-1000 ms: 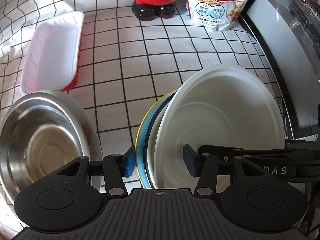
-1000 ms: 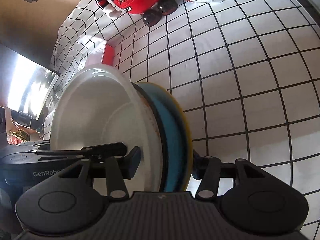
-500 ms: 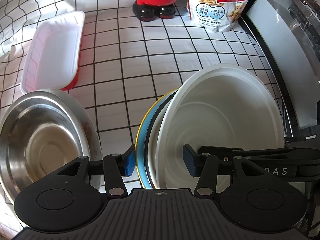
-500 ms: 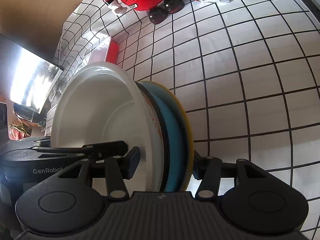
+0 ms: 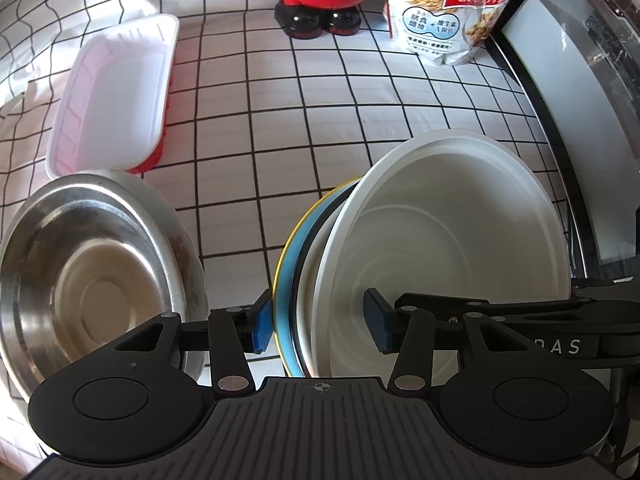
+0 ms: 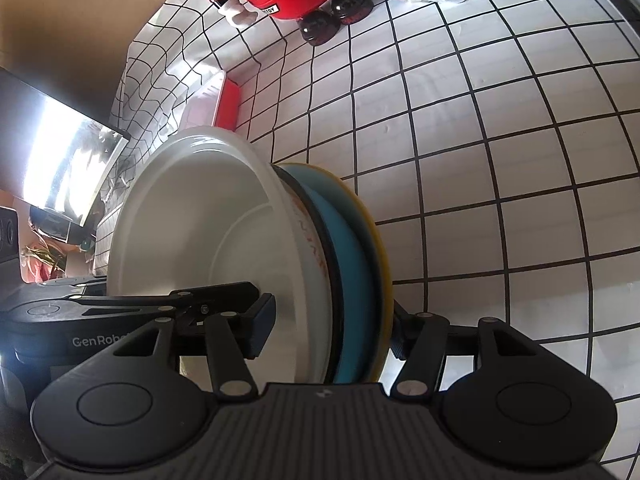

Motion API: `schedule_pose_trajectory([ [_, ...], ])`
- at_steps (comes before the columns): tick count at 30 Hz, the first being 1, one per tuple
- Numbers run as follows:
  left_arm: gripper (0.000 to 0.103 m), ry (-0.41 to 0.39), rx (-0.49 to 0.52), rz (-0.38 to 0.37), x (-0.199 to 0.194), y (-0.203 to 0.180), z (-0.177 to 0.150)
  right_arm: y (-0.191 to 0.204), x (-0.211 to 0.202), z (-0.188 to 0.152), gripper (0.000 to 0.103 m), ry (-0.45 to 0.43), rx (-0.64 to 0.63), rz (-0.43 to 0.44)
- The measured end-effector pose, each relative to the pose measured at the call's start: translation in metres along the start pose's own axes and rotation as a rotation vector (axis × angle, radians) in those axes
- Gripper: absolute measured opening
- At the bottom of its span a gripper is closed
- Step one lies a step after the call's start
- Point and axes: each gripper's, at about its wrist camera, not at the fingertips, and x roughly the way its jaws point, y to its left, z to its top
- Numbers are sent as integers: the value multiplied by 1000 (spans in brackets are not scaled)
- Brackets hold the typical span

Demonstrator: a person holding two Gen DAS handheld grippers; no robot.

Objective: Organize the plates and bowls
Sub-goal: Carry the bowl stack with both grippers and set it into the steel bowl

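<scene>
both grippers clamp the same nested stack: left gripper (image 5: 318, 326) and right gripper (image 6: 332, 334) each pinch white bowl (image 5: 440, 248), blue plate (image 6: 352, 248) and yellow plate (image 6: 382, 252) together, held edge-on above the cloth. keep both squeezes even. steel bowl (image 5: 88, 280), left of the left gripper, sits empty; white tray (image 5: 116, 92) ahead, empty too.

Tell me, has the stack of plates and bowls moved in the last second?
No. In the left wrist view the stack of plates and bowls sits at the same spot relative to the steel bowl and the white tray; both grippers clamp it.
</scene>
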Motion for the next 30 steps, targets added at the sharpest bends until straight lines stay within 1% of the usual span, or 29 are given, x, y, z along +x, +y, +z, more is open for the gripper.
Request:
schedule_pose_trajectory([
  [4,51,11,-13,1,0,2,-1,2,2,-1,58,11,-1,-3],
  [9,51,6,-20,0,-5,4,-2,6,3,0,58,16,-7,-5],
  [17,51,-27,-28,-3,-32,8,3,28,-10,7,58,-7,-36,-11],
  [20,51,-42,-30,-9,-49,13,7,45,-19,12,58,-21,-55,-19],
  [24,51,-82,-42,-18,-81,30,12,84,-29,22,59,-54,-115,-27],
  [28,51,-147,-54,4,-116,61,9,129,-25,27,59,-71,-187,-13],
  [30,51,-171,-67,26,-130,81,6,154,-13,29,59,-71,-224,8],
])
